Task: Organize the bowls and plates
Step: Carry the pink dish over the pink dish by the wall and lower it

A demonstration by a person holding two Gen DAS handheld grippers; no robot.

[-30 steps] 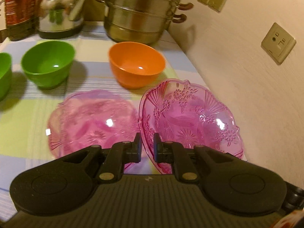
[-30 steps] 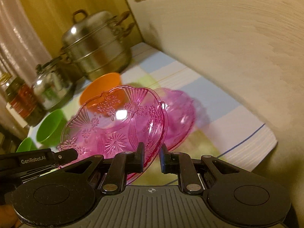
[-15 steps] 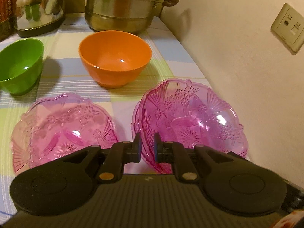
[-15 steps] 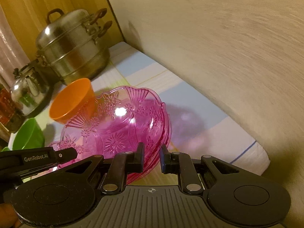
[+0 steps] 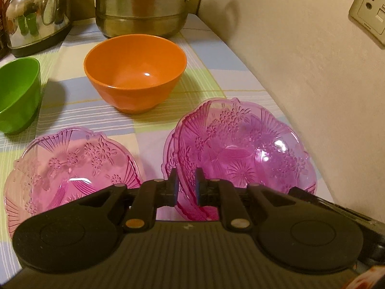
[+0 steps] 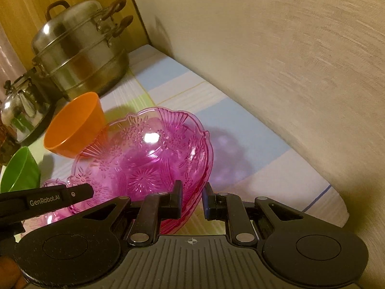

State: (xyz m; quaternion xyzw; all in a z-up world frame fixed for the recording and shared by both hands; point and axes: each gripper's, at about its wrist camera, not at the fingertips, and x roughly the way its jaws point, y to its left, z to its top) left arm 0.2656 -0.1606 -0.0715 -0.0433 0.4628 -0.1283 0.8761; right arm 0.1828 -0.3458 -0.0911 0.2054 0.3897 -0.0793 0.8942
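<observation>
A stack of pink glass plates point(image 5: 240, 154) sits on the checked tablecloth by the wall; it also shows in the right wrist view point(image 6: 144, 159). My left gripper point(image 5: 185, 187) is nearly shut at the stack's near left rim, with the rim between its fingers. My right gripper point(image 6: 192, 200) is slightly open at the stack's near right rim. A single pink glass plate point(image 5: 69, 166) lies to the left. An orange bowl point(image 5: 134, 82) and a green bowl point(image 5: 16, 96) stand behind.
A steel steamer pot point(image 5: 142, 7) and a steel kettle point(image 5: 36, 16) stand at the back. The wall point(image 5: 300, 60) runs close along the right, with a socket point(image 5: 368, 12). The table's near right edge point(image 6: 336, 207) is rounded.
The right gripper brought its pink plate down onto the other pink plate by the wall and its jaws opened a little. The left view shifted right and closer.
</observation>
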